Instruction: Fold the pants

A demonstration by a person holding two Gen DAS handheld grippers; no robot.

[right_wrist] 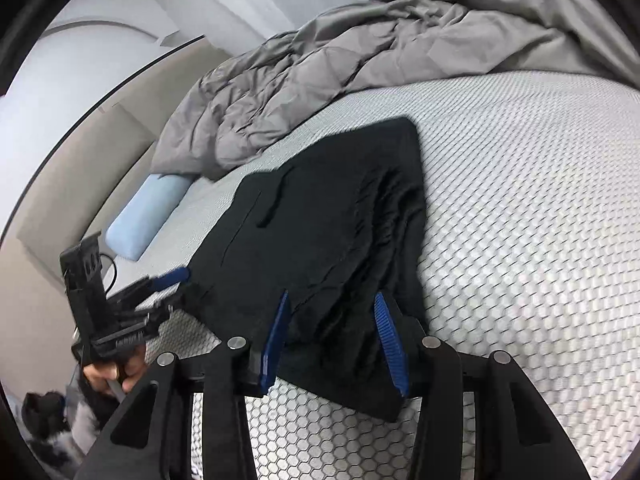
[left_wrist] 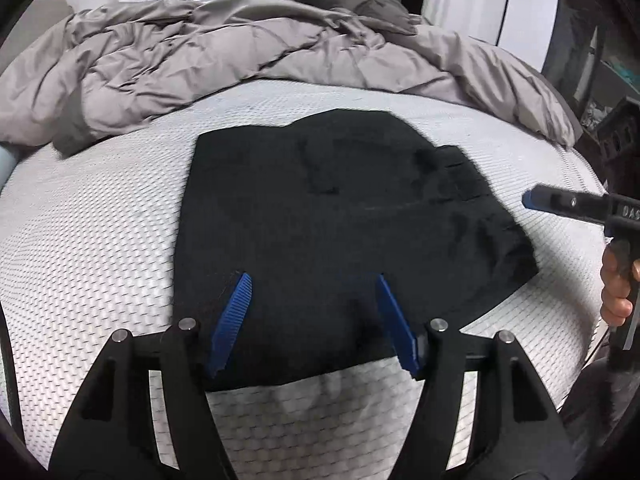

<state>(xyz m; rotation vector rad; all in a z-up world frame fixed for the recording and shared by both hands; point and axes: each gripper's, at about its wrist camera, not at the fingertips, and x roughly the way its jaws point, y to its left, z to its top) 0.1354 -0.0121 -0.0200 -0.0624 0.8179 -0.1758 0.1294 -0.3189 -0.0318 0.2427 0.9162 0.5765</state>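
Note:
The black pants [left_wrist: 340,208] lie folded into a compact stack on the white quilted mattress [left_wrist: 80,240]. My left gripper [left_wrist: 312,280] hovers over their near edge, blue fingers spread wide, nothing pinched between them. In the right wrist view the pants [right_wrist: 328,216] show stacked layers along their right side. My right gripper [right_wrist: 332,296] stands open over the near corner, and bunched cloth lies below and between its fingers without the pads pressing on it. The right gripper [left_wrist: 532,200] shows beside the pants' right edge, and the left gripper [right_wrist: 168,292] at their left edge.
A crumpled grey duvet [left_wrist: 224,48] fills the far half of the bed [right_wrist: 360,52]. A light blue pillow [right_wrist: 148,212] lies at the mattress's left edge by a beige wall. Dark furniture [left_wrist: 616,140] stands off the bed's right side. A hand [left_wrist: 616,288] grips the right tool.

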